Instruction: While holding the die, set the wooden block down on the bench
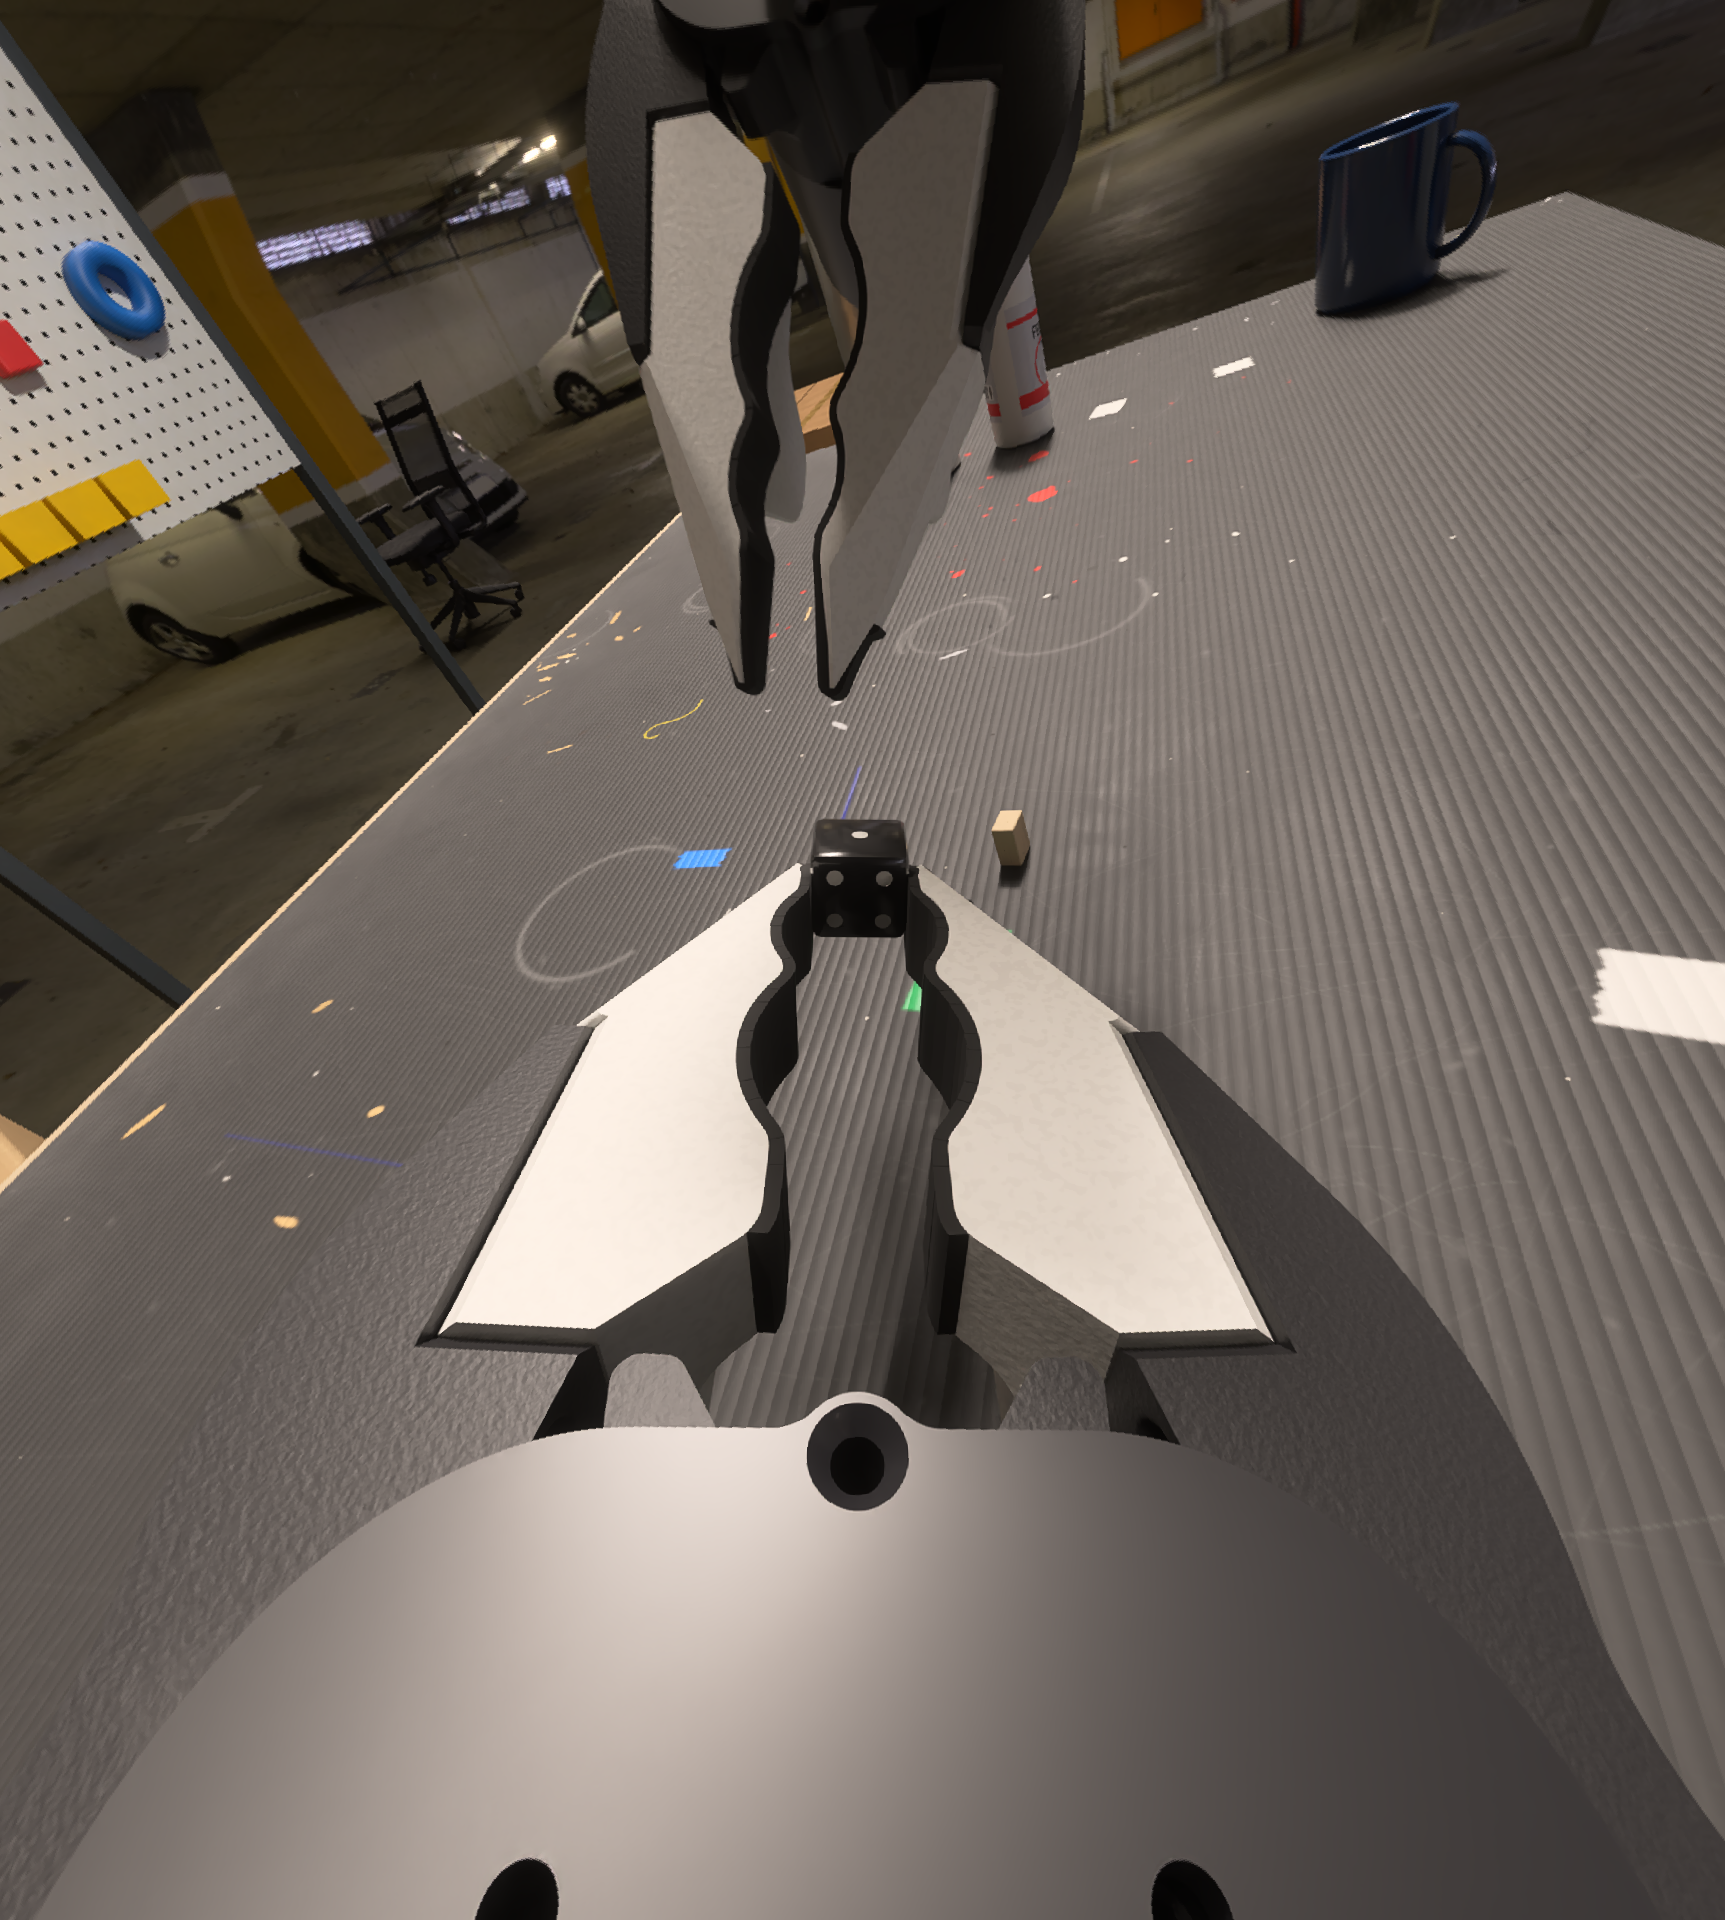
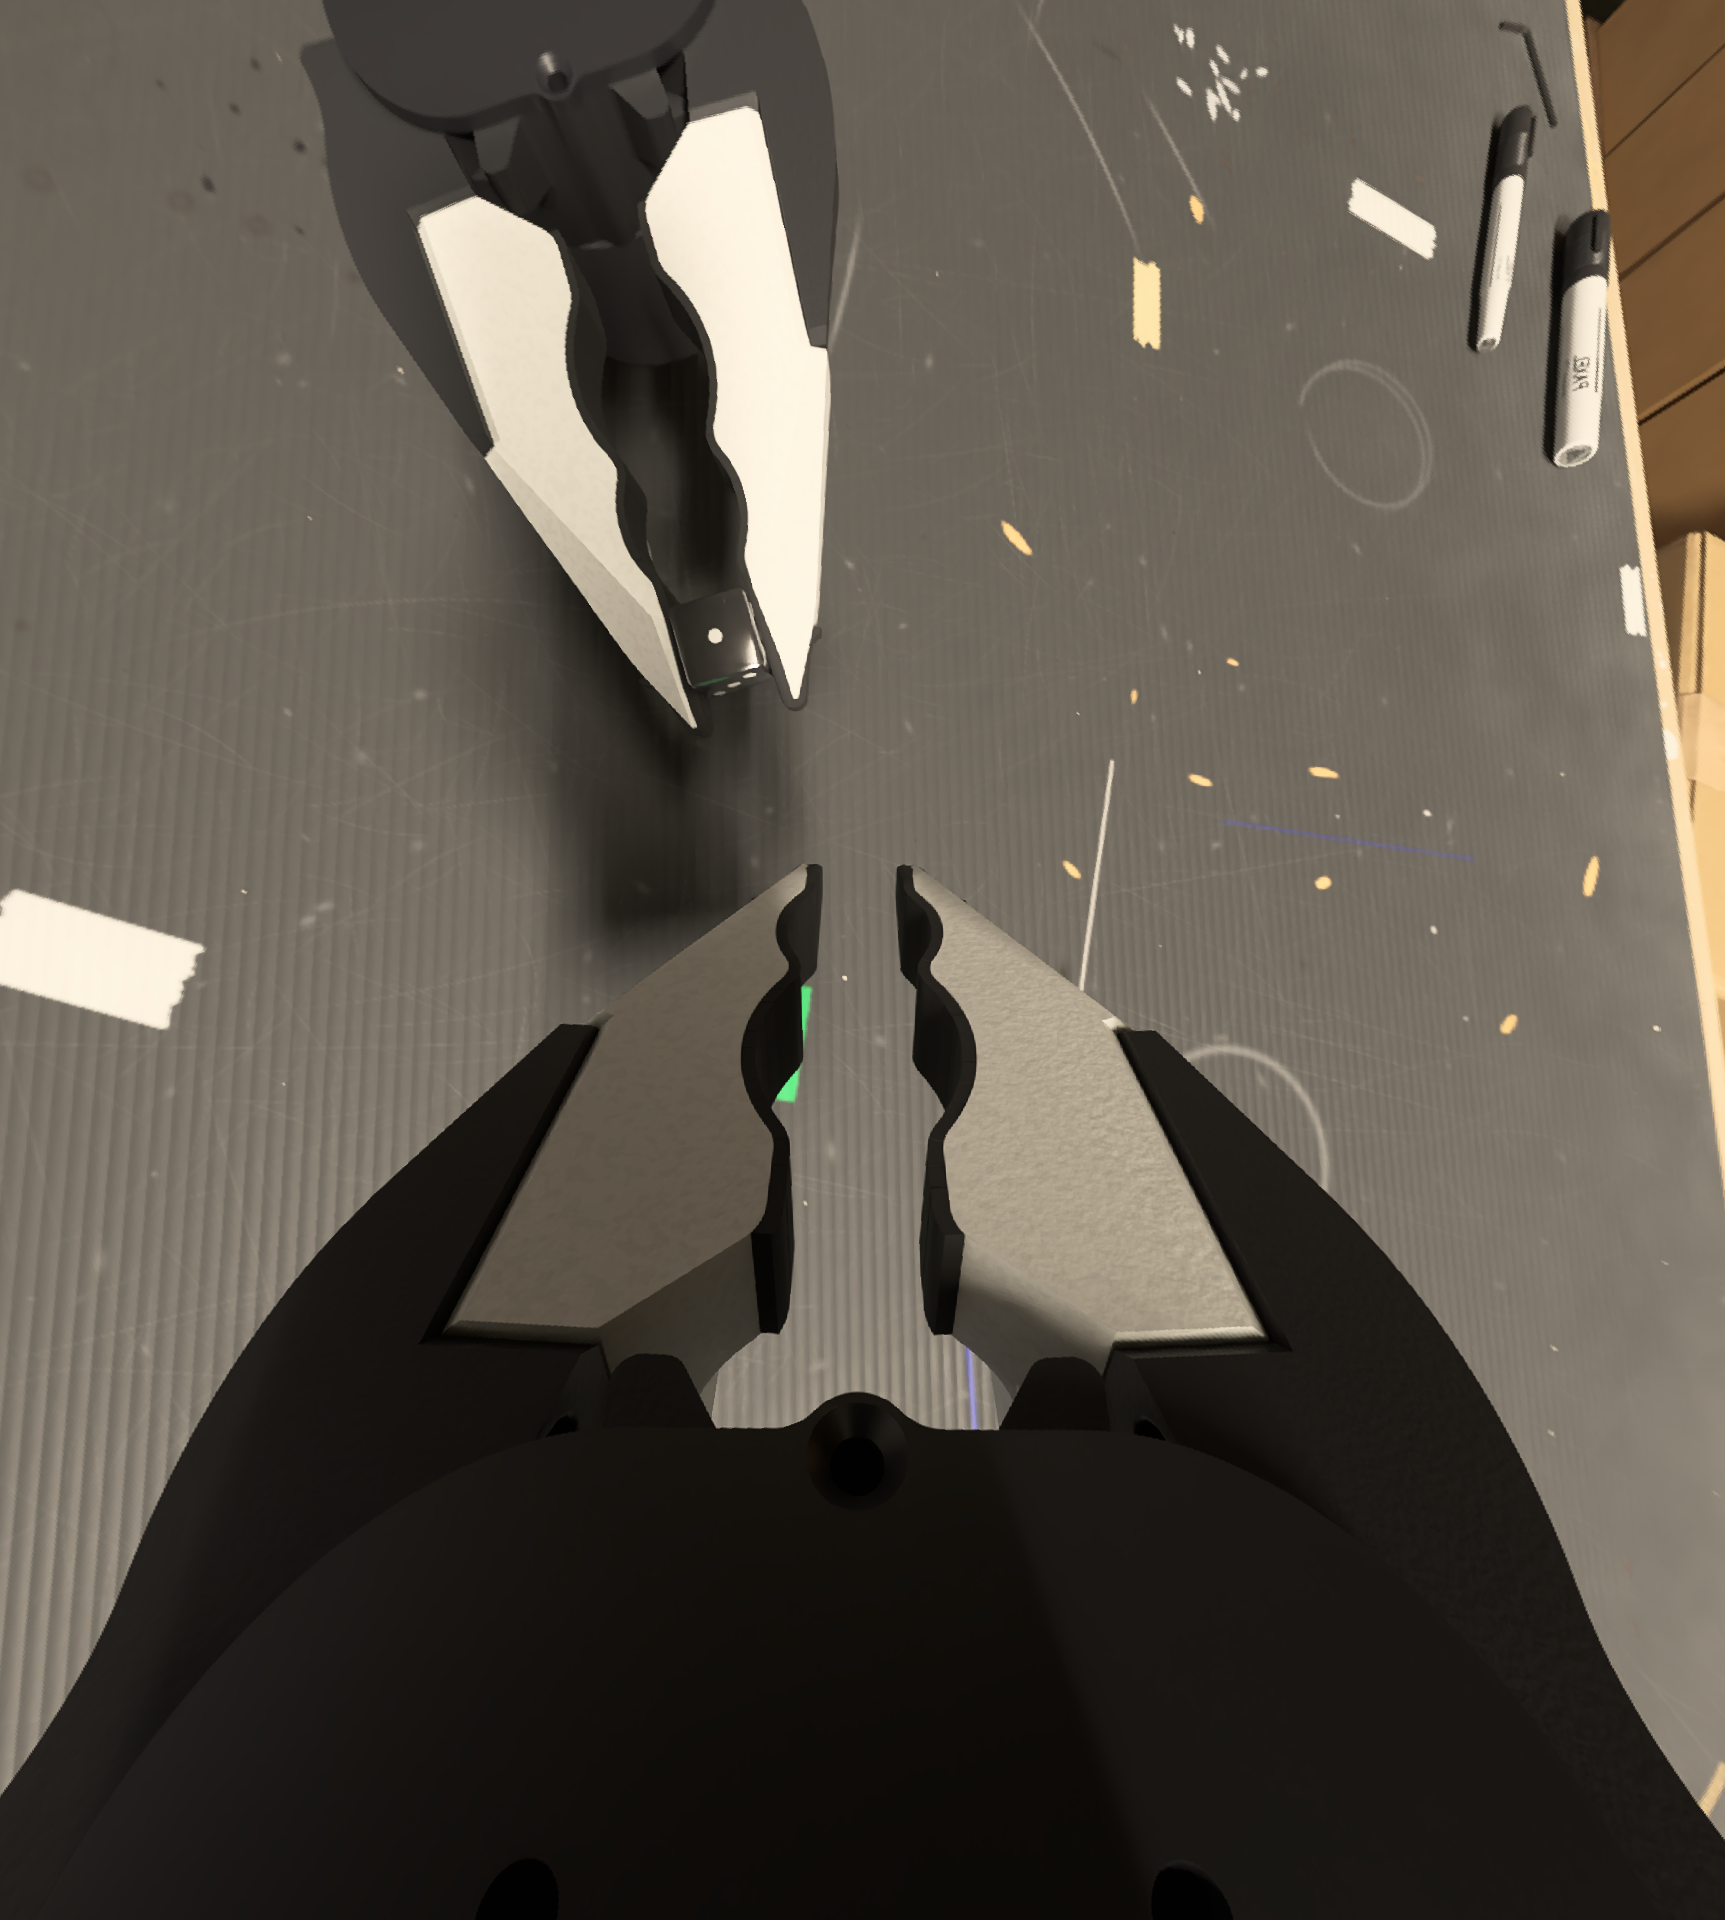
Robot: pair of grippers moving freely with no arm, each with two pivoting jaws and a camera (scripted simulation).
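1. The die (image 1: 858, 878) (black, pale pips) is clamped at the very tips of the left gripper (image 1: 858, 904); the jaws are closed only as far as the die's width allows, and it is held low above the grey ribbed surface (image 1: 1357, 831).
2. The right gripper (image 2: 858, 883) is seen with jaws parted by a narrow gap and nothing between them; bare surface shows through the gap in the right wrist view.
3. The wooden block (image 1: 1010, 836) (small, tan, slightly tilted) is seen resting on the surface in the left wrist view, just beside the die and to its right, clear of both sets of jaws. It does not appear in the right wrist view.
4. Key relation: the right gripper (image 1: 796, 675) hangs tips-down beyond the die, facing the left gripper (image 2: 733, 696) tip to tip; the block lies off to one side of those tips, not under them, with no long axis that can be made out.
5. Judged: the block looks already set down, the die hold intact; only a clear retreat of the right jaws appears left (not confirmed).
6. Bystanders: blue mug (image 1: 1398, 208) and white bottle (image 1: 1019, 364) far back.
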